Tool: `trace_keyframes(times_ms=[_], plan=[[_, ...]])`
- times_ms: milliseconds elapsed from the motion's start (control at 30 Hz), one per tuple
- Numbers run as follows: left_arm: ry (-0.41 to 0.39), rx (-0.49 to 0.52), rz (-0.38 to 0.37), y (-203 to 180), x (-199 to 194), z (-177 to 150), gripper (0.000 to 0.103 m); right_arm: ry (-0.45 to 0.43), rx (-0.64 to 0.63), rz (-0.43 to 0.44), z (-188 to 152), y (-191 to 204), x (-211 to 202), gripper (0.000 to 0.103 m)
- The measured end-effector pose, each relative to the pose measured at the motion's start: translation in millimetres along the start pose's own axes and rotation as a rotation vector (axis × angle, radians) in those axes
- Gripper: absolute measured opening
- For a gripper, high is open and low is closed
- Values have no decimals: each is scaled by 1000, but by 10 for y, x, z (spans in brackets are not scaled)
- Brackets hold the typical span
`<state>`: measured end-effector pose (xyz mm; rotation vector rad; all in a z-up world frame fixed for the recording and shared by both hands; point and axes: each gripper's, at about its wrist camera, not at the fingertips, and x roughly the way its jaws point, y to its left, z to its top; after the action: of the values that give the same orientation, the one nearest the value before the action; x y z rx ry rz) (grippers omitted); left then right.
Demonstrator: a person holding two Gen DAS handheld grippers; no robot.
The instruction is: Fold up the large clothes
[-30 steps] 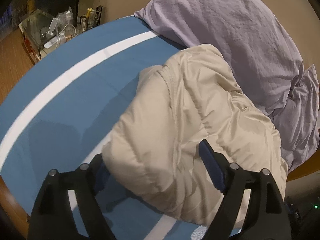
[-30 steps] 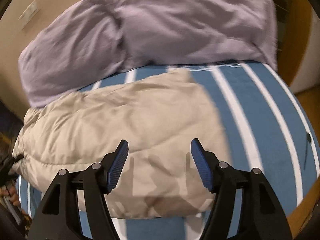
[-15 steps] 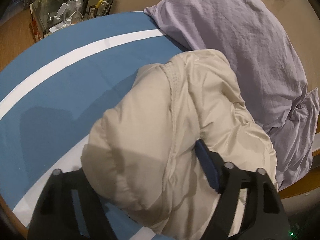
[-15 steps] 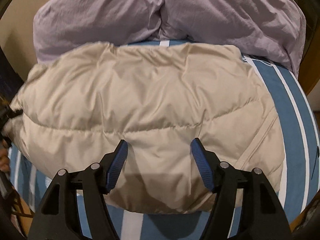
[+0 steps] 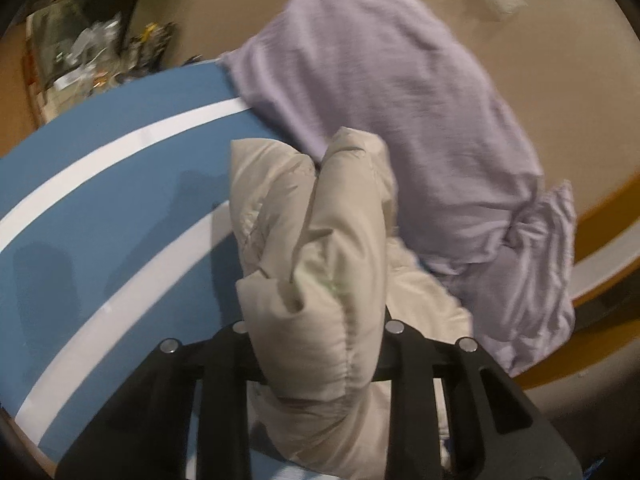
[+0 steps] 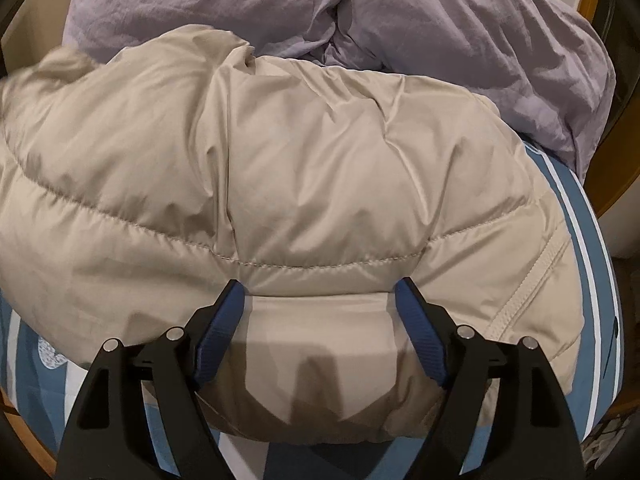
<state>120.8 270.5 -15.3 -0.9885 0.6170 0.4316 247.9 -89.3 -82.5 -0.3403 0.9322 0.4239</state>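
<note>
A beige puffer jacket [image 5: 320, 220] lies on a bed with a blue, white-striped cover [image 5: 100, 200]. My left gripper [image 5: 316, 320] has a thick bunch of the jacket's end squeezed between its closing jaws and holds it raised off the cover; the pads are hidden by the fabric. In the right wrist view the jacket [image 6: 300, 160] spreads wide over the cover. My right gripper [image 6: 320, 296] stands over the jacket's near edge, its jaws opening, blue fingertips [image 6: 230, 300] resting on the fabric with a broad band of it between them, not pinched.
Purple pillows [image 5: 400, 100] [image 6: 440, 20] lie against the wall just behind the jacket. A cluttered side table [image 5: 80, 52] stands past the far corner of the bed. A wooden bed frame [image 5: 600, 208] runs along the right. Striped cover [image 6: 576, 240] shows right of the jacket.
The left jaws closed on the jacket's end and lifted it, bunching it into a narrow roll. The right gripper came down close over the jacket's near edge and spread wider.
</note>
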Motion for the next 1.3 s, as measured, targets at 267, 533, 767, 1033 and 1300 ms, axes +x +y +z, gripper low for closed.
trace_keyframes(times_ms=[267,533,767,1033,1300], plan=[[-15,160,-170,-838,-257,-109,27,-6,-13,-4,-7,-3,19,80],[29,372,-322,-1705,-398,-493,27,-10,-20,5,-8,-29,25,81],[116,530,-397,-2273,-293,-925,27,-23,-19,46,-22,-121,-27,80],[199,626,-409,-2607,-62,-1304,28,-68,22,77,-97,-435,-219,80],[278,698,-420,-2834,156,-1643,29,-98,90,34,-208,-855,-342,80]])
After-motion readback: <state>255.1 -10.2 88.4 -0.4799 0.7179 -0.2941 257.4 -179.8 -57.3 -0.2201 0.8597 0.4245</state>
